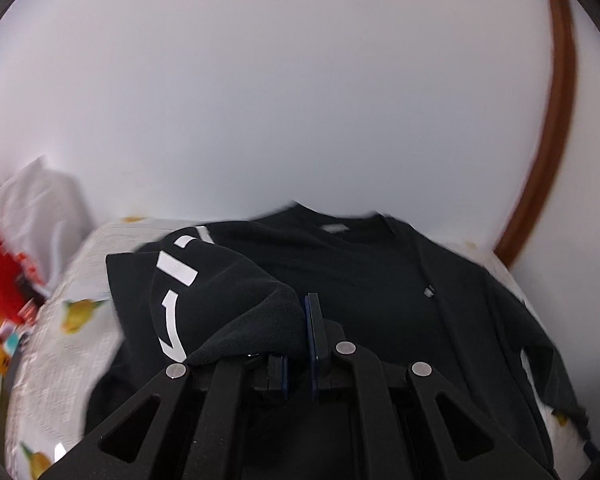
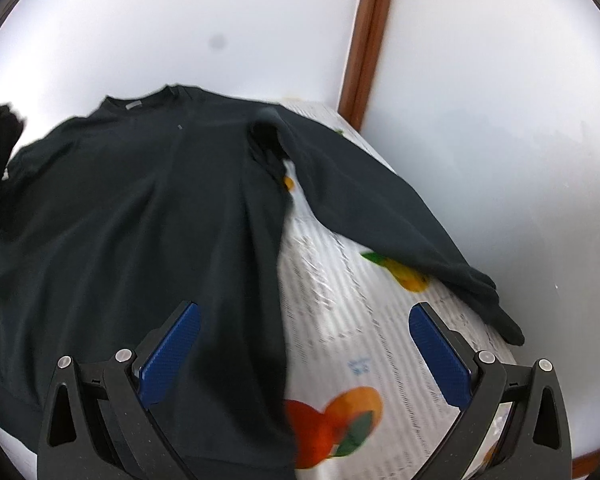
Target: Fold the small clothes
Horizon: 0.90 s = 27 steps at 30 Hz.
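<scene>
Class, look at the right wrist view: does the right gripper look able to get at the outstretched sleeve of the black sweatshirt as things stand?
Probably yes. The right gripper is open and empty, and the sleeve lies flat on the fruit-print cloth ahead of it, with nothing on or across it.

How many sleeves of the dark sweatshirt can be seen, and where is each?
2. One long dark sleeve lies spread on the fruit-print cloth, beside the open right gripper. The other, white-printed sleeve is pinched in the left gripper.

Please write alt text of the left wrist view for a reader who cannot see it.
The left tongs are shut on a sleeve of a black sweatshirt, holding it up over the garment's body. The sweatshirt lies on a fruit-printed cloth before a white wall.
</scene>
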Motion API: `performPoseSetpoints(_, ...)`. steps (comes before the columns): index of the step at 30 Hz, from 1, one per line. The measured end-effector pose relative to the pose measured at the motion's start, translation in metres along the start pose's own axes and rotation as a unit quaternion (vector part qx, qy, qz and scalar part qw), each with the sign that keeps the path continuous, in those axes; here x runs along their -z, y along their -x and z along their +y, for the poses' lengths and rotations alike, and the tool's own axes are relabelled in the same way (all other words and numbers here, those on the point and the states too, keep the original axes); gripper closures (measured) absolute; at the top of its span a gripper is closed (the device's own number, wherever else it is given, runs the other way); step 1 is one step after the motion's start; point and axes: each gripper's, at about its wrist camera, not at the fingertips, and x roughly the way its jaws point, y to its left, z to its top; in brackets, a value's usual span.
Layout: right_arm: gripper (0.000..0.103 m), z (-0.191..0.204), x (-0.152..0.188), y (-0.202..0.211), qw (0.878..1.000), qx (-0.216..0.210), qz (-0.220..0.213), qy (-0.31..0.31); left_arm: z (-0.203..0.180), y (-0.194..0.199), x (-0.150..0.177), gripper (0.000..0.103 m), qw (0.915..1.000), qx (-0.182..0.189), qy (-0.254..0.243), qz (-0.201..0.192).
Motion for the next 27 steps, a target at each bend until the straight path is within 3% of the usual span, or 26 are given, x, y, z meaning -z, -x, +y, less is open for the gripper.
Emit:
performPoseSetpoints(4, 0.001, -0.015, 0.011, -0.007, 1.000, 0.002, 0.013, -0.013, -0.031, -0.027, 0.010, 0.096, 0.9993, 0.000, -0.025, 0.027)
performPoseSetpoints(10, 0.001, -0.028, 0.025, -0.013, 0.999, -0.003, 0.029, -0.027, -0.043, -0.039, 0.020, 0.096, 0.9985, 0.003, -0.028, 0.046)
performPoseSetpoints(12, 0.001, -0.026, 0.028, -0.010, 0.999, 0.001, 0.031, -0.025, -0.044, -0.034, 0.021, 0.083, 0.9981, 0.021, -0.023, 0.054)
performPoseSetpoints(14, 0.001, -0.021, 0.030, -0.003, 0.999, 0.005, 0.030, -0.019, -0.045, -0.024, 0.022, 0.030, 0.9966, 0.054, -0.020, 0.060)
performPoseSetpoints(15, 0.001, -0.017, 0.027, -0.004, 0.999, 0.006, 0.029, -0.017, -0.045, -0.011, 0.024, 0.023, 0.9957, 0.075, -0.016, 0.051)
performPoseSetpoints(17, 0.001, -0.010, 0.027, 0.003, 1.000, 0.006, 0.025, -0.010, -0.053, 0.004, 0.026, 0.021, 0.9944, 0.097, -0.020, 0.039)
performPoseSetpoints(21, 0.001, 0.006, 0.029, 0.027, 1.000, 0.002, 0.011, 0.002, -0.056, 0.033, 0.038, 0.018, 0.9884, 0.139, -0.029, 0.054)
performPoseSetpoints(25, 0.001, 0.023, 0.029, 0.049, 1.000, -0.001, -0.005, 0.017, -0.042, 0.061, 0.051, 0.018, 0.9849, 0.158, -0.028, 0.066)
performPoseSetpoints(27, 0.001, 0.032, 0.028, 0.058, 1.000, -0.008, -0.014, 0.026, -0.030, 0.075, 0.057, 0.018, 0.9861, 0.148, -0.041, 0.063)
